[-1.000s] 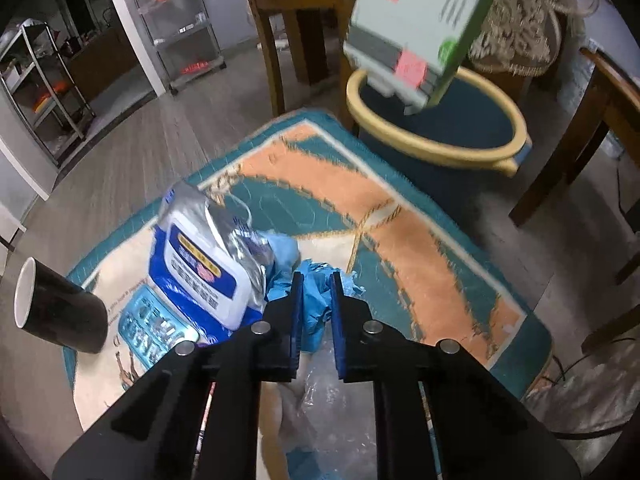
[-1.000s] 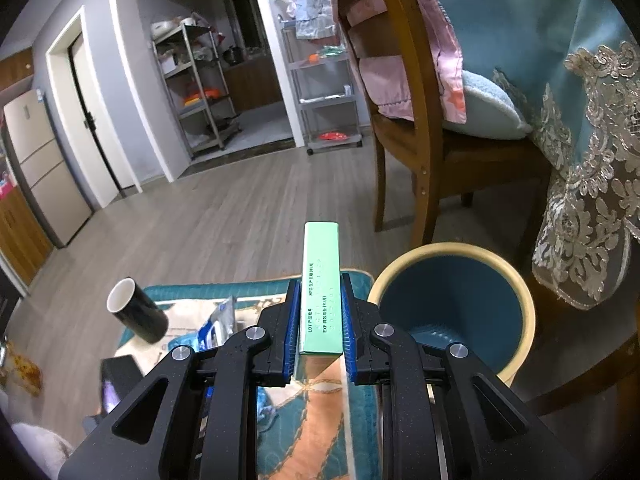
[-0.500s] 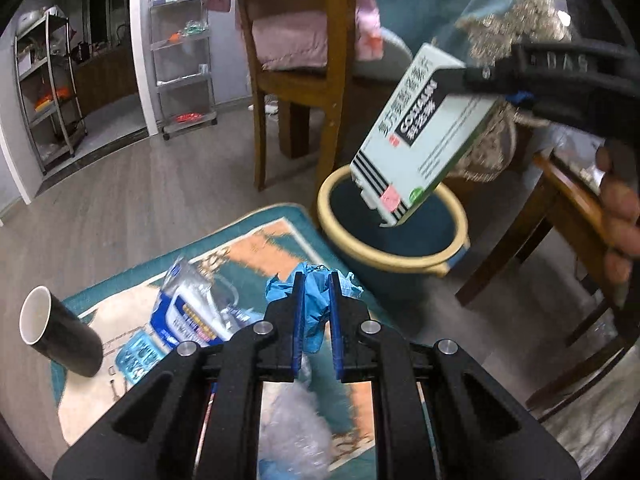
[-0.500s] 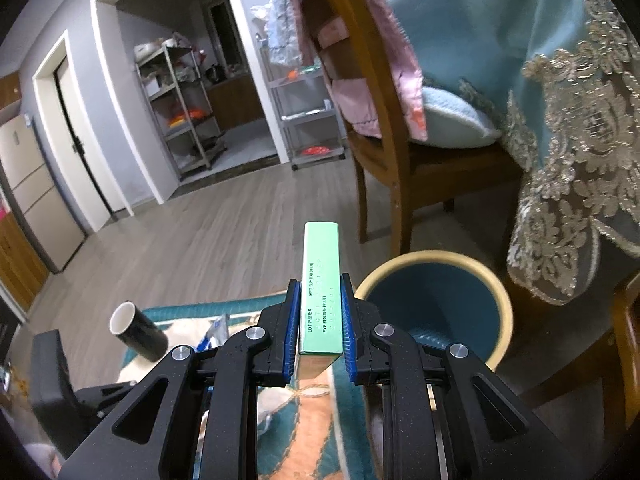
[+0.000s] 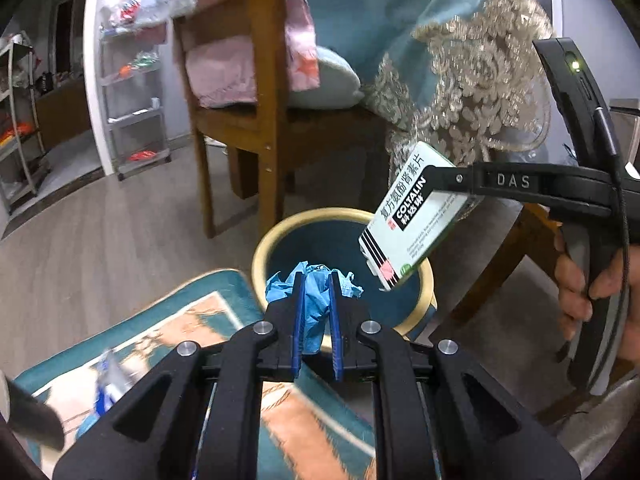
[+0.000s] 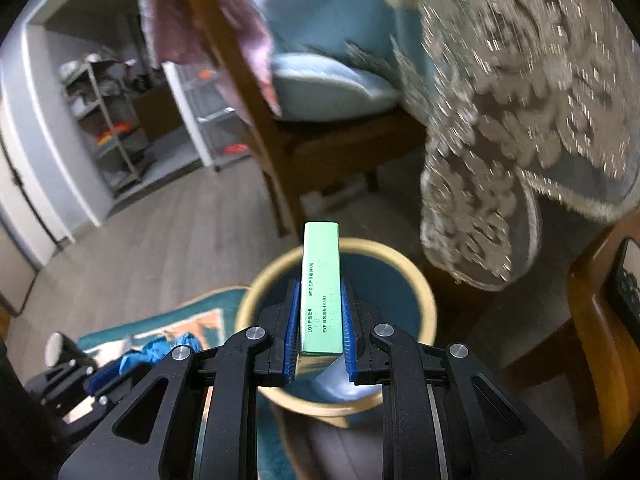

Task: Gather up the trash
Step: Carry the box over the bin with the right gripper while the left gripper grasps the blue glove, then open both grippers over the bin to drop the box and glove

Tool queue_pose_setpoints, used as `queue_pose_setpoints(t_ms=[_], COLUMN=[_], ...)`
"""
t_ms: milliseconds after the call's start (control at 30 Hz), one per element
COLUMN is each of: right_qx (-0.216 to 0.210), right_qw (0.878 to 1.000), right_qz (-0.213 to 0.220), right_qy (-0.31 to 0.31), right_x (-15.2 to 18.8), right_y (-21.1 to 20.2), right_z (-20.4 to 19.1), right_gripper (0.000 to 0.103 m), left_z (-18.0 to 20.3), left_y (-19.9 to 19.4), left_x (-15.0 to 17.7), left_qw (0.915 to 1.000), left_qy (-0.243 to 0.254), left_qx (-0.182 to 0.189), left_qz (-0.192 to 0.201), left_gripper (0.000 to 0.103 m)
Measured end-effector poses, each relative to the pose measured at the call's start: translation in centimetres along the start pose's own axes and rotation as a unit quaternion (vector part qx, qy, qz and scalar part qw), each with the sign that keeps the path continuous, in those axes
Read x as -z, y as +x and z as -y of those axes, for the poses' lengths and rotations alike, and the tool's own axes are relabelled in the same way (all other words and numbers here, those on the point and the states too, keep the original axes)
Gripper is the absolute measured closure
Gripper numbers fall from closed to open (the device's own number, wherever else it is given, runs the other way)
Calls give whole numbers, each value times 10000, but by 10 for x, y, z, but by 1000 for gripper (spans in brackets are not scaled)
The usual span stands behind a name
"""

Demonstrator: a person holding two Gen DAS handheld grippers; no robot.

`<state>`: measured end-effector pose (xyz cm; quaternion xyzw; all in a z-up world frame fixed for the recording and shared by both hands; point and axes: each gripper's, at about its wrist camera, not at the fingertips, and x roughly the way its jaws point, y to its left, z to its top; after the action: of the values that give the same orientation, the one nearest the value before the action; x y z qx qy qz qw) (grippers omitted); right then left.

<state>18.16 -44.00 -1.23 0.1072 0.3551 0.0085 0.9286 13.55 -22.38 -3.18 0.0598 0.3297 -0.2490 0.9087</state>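
Left tongs clamp a blue glove, right tongs a medicine box, both over the bin; wrappers remain on the rug.

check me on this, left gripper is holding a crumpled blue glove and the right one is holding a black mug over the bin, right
Not quite. The right gripper holds a green medicine box over the bin, not a black mug; the right wrist view shows it between the pads. The mug lies on the rug. The left gripper does hold the crumpled blue glove.
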Motion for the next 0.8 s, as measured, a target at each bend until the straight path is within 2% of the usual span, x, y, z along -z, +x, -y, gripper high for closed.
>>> queue_pose_setpoints(t_ms=[133,267,533,600,633,700,800], right_qx=[271,418,284,260,263,237,195], right_qw=[9993,9988,9991,9993,9993,9995,9996], right_qz=[-236,-267,-265,-244,-221,-194,-140], right_qy=[-48,-13,195,144,112,93,139], right_x=[7,5,2,1,0,-3,-5], right_y=[23,40,50,49,48,50,46], right_z=[7,13,17,12,11,11,9], right_gripper=[83,83,80,76,68,62,55], left_z=[-2,-4,-4,-8,-10,-12,-16], left_y=[37,69,103,102,100,95,82], left_x=[3,-2,-20,-21,-21,-21,-21], left_qw=[9997,9992,9991,9990,9990,9992,9993], left_qy=[-12,-64,48,-69,-117,-157,-205], left_qx=[88,116,-9,-24,-20,-80,-176], left_qz=[-221,-370,-424,-435,-423,-372,-266], left_gripper=[93,93,92,88,86,69,50])
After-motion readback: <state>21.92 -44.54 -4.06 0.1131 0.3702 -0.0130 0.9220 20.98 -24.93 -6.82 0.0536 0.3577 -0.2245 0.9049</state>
